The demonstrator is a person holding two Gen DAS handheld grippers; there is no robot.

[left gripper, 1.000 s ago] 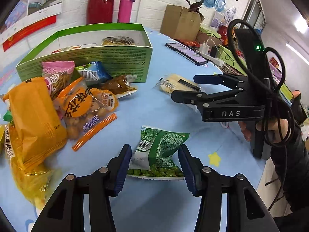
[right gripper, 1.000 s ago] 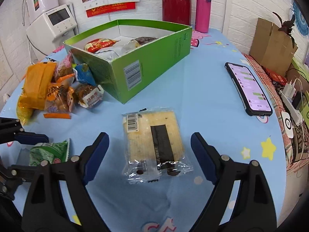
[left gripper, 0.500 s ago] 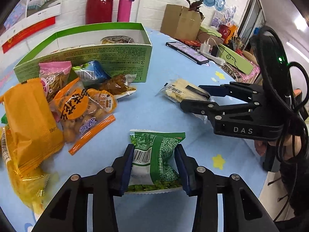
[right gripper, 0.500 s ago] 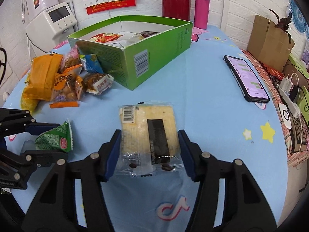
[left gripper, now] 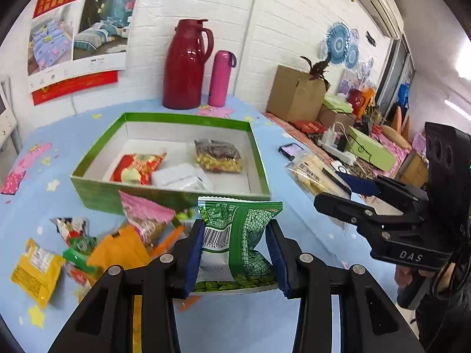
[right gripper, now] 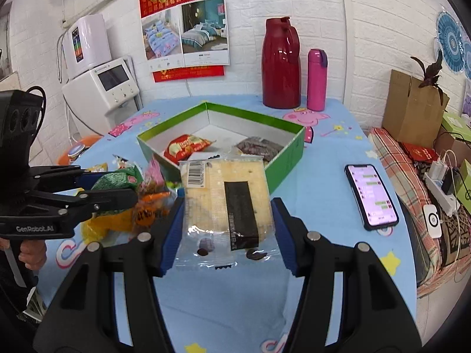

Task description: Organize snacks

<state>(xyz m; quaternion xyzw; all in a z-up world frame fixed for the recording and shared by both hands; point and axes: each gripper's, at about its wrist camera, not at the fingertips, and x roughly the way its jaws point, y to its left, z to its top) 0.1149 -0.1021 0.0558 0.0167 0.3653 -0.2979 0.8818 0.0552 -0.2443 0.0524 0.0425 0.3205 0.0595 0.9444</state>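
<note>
My left gripper [left gripper: 234,253] clamps the green pea packet [left gripper: 235,235]; my right gripper [right gripper: 226,220] pinches the cracker pack [right gripper: 225,203]. The green box [left gripper: 259,173] lies ahead. Slippery wrappers could slide out if I tilt.

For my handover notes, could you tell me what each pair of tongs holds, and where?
The left tongs pinch the green pea packet by its two sides. The right tongs pinch the clear-wrapped cracker packet by its two sides.

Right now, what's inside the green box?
The green box holds a red snack packet, a white packet and a clear bag of yellow and dark snacks. Its near wall hides the front strip of the floor.
</note>
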